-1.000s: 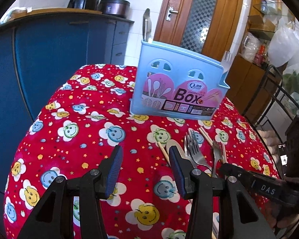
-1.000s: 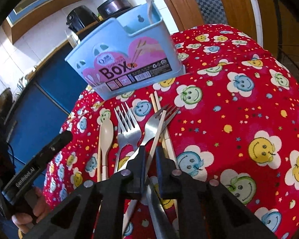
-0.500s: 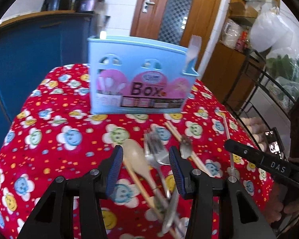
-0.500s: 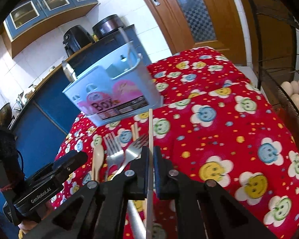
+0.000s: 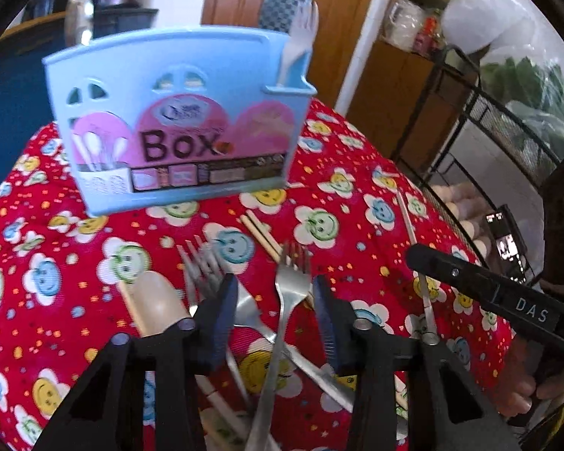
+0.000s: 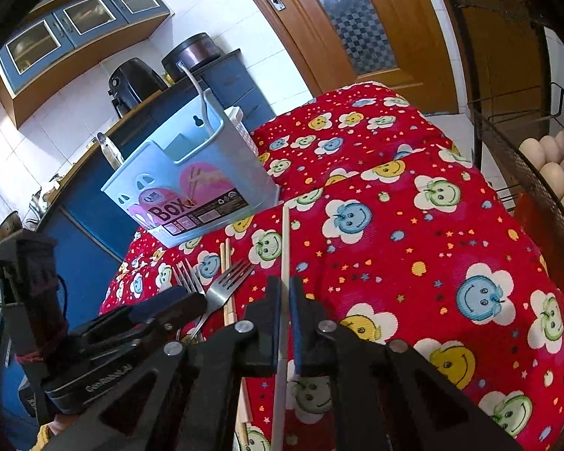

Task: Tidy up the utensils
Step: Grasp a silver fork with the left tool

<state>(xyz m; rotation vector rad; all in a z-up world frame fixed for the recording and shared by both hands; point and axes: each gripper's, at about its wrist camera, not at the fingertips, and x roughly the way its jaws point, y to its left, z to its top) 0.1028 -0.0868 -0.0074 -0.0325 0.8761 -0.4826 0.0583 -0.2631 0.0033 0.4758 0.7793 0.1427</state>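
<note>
A light blue utensil box labelled "Box" stands on the red smiley tablecloth; it also shows in the right wrist view. My left gripper is open, low over a metal fork that lies between its fingers. A second fork, a beige spoon and a chopstick pair lie beside it. My right gripper is shut on a single pale chopstick, held above the cloth and pointing at the box.
A white utensil stands in the box's right compartment. A blue cabinet with appliances is behind the table. A wire rack with eggs stands off the table's right edge.
My left gripper moved right and down over the forks. My right gripper lifted the single chopstick off the pile and carried it right and up.
</note>
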